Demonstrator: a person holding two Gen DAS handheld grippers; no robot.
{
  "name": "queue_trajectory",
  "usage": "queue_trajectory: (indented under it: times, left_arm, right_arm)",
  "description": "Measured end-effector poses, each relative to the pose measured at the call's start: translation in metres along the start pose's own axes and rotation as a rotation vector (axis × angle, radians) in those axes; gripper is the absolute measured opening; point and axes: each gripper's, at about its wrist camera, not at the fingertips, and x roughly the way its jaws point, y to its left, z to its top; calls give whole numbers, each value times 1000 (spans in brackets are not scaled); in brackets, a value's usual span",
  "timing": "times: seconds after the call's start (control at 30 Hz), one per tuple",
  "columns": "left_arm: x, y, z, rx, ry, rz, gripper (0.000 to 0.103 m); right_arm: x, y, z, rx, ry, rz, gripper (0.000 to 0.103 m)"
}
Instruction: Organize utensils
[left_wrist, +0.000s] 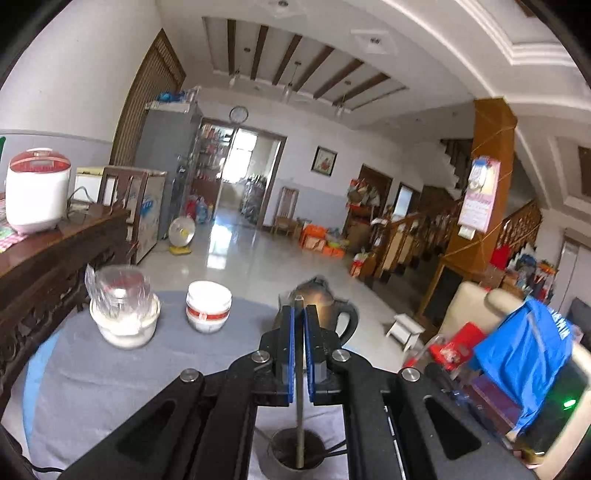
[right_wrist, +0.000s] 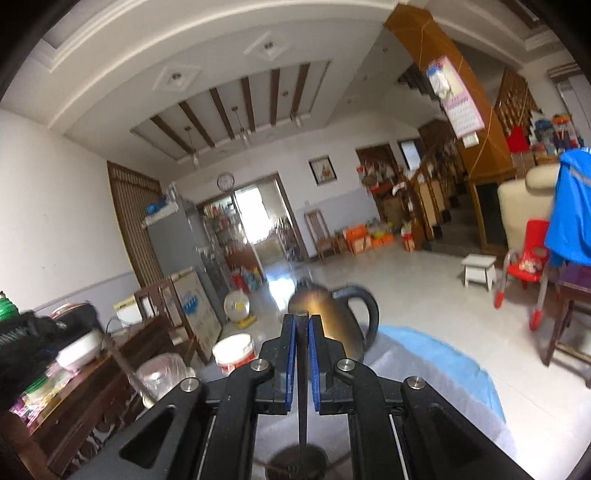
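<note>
1. The left gripper (left_wrist: 299, 314) has its fingers narrowed onto a grey rod (left_wrist: 300, 406), likely a chopstick or utensil handle. The rod stands nearly upright, with its lower end inside a dark cup (left_wrist: 297, 452) at the near edge of the desk (left_wrist: 110, 369).
2. The right gripper (right_wrist: 302, 321) is likewise clamped on a dark tapered utensil (right_wrist: 303, 406), point down, just above or inside the same kind of holder (right_wrist: 297, 461). I cannot tell whether the tip touches it.
3. My judgement: both pieces are held vertical over the cup so that they can drop in handle-up, which is the sorting step itself.
4. On the cloth-covered desk, far left, sits a white bowl (left_wrist: 125, 325) with a clear wrapped jar on it. A white tub (left_wrist: 208, 308) with a red band stands to its right, well apart from the cup. A steel kettle (left_wrist: 325, 306) stands beyond the fingers.
5. A white and red rice cooker (left_wrist: 37, 190) rests on the wooden sideboard at far left.
6. Writing: the tub's red band and a pink wall calendar (left_wrist: 478, 195) carry print too blurred to read. White letters on a blue garment (left_wrist: 524, 354) at right are also illegible.
</note>
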Motion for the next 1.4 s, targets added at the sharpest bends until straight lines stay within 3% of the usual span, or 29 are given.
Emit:
queue_trajectory:
  times: [0.3,0.57,0.63,0.7,0.73,0.77,0.83,0.9,1.0,1.1,1.23,1.4]
  left_arm:
    - [30,15,-38,-21,137,32,5]
    - [5,16,-49,32,171,8,5]
    - [-5,17,-52,57,174,6,9]
    - [-15,19,-55,76,179,6,26]
    - [-22,21,-57,85,182,11,48]
    - [-27,23,-59,91,179,18,62]
    - [-41,28,-66,116,162,41,64]
    - [-53,34,-74,159,167,66,67]
    - [-68,52,-99,194,205,123,73]
    - [-71,73,-125,201,299,173,73]
    - [-76,105,-158,166,428,230,73]
    - [-84,134,-181,109,505,287,73]
  right_arm:
    - [0,-17,-16,18,83,11,8]
    - [1,-20,-30,64,175,40,9]
    - [-1,-22,-34,80,201,51,10]
    - [-3,-25,-38,102,225,66,11]
    - [-5,-28,-39,113,233,72,13]
    - [-6,-29,-40,120,236,74,18]
    - [-13,-33,-41,134,228,92,34]
    - [-23,-37,-45,136,202,103,74]
    - [-52,-39,-52,91,114,106,74]
    - [-66,-38,-62,35,121,129,74]
    - [-72,-35,-90,-41,215,145,72]
    - [-69,-29,-131,-35,362,171,72]
